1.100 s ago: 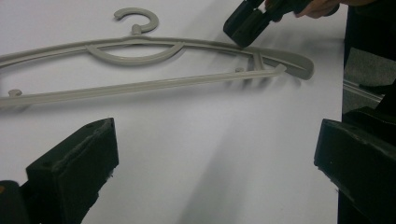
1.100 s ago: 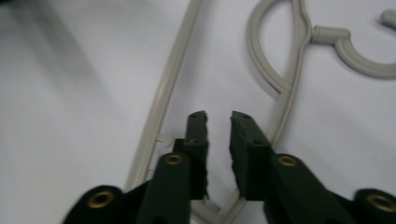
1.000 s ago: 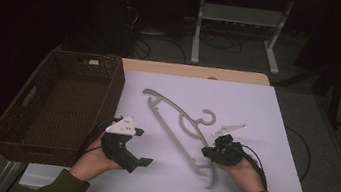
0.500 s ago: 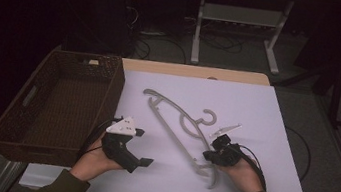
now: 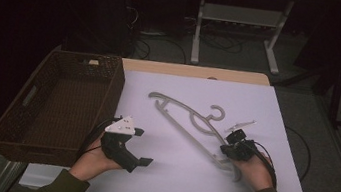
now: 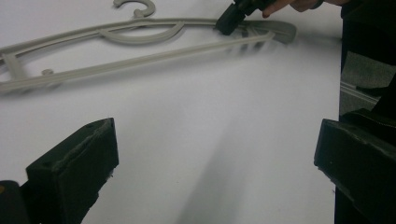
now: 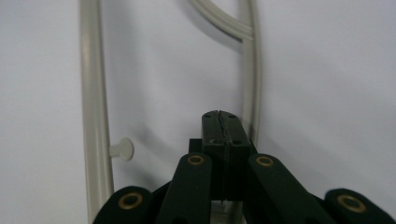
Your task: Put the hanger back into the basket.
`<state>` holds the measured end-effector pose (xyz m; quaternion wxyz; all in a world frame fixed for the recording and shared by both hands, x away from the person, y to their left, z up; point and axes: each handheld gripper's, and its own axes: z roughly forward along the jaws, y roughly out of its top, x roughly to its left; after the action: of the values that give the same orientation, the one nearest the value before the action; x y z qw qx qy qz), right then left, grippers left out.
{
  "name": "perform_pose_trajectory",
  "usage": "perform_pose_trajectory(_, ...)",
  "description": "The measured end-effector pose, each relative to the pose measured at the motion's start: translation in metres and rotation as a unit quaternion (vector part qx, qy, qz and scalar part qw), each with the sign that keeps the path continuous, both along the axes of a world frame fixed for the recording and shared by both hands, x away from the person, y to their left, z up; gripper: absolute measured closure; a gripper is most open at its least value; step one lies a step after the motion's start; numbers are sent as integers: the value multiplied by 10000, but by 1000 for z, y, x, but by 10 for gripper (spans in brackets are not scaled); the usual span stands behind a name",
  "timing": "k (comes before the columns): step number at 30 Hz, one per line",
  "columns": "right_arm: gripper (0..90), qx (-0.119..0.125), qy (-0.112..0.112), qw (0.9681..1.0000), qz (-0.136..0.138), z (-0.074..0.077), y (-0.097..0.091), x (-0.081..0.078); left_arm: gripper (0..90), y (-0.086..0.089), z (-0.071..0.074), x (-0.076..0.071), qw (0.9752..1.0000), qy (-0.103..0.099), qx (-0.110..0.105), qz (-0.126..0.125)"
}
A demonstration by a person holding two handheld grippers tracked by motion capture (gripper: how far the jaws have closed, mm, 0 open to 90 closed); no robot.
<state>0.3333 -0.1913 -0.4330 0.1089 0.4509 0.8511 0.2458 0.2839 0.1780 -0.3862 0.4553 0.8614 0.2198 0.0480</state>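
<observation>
Beside the wicker basket [image 5: 56,105] that sits at the table's [image 5: 267,114] left edge, a grey hanger [image 5: 190,124] lies flat on the white tabletop, its long axis running diagonally away from the basket toward the person's right hand. That makes the right gripper [image 5: 232,144] much the nearer: it is low at the hanger's near end, jaws pressed together with nothing visibly between them. The left gripper [image 5: 138,147] rests just right of the basket, jaws spread wide, pointing across bare table toward the hanger.
</observation>
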Motion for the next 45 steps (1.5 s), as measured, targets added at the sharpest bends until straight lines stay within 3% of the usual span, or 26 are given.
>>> perform_pose_trajectory(1,896,-86,-89,9999,-35,0,-5,3,0,0,0,0,10000,-1,-5,2)
perform_pose_trajectory(2,896,-142,-111,9995,-272,0,-13,8,0,0,0,0,10000,-1,3,3)
perform_pose_trajectory(7,896,-242,-170,9977,-602,-1,-32,20,0,0,0,0,10000,14,-18,16)
perform_pose_trajectory(11,896,44,-154,9971,-741,1,-43,25,0,0,0,0,10000,22,-17,24)
perform_pose_trajectory(13,896,363,-289,9973,-569,8,-40,25,0,0,0,1,10000,20,5,6)
perform_pose_trajectory(14,896,363,-289,9973,-569,8,-40,25,0,0,0,1,10000,20,5,6)
perform_pose_trajectory(15,895,572,-298,9970,-435,12,-32,27,0,0,0,1,10000,16,15,4)
perform_pose_trajectory(20,896,654,-427,9969,-70,16,-9,38,0,-1,0,1,10000,21,-13,12)
perform_pose_trajectory(23,896,673,-454,9965,216,16,19,53,0,0,0,2,10000,29,-9,13)
perform_pose_trajectory(29,896,673,-403,9962,370,8,46,72,0,1,0,1,10000,27,-38,19)
perform_pose_trajectory(31,896,743,-292,9960,401,2,56,78,0,2,1,1,10000,16,-51,24)
perform_pose_trajectory(37,896,691,-212,9956,600,-1,67,75,0,2,1,1,10000,13,-41,28)
perform_pose_trajectory(43,896,713,-54,9931,934,-1,72,68,0,2,1,1,10000,6,-38,25)
perform_pose_trajectory(45,896,648,-24,9911,1165,1,74,62,0,2,1,1,10000,1,-41,30)
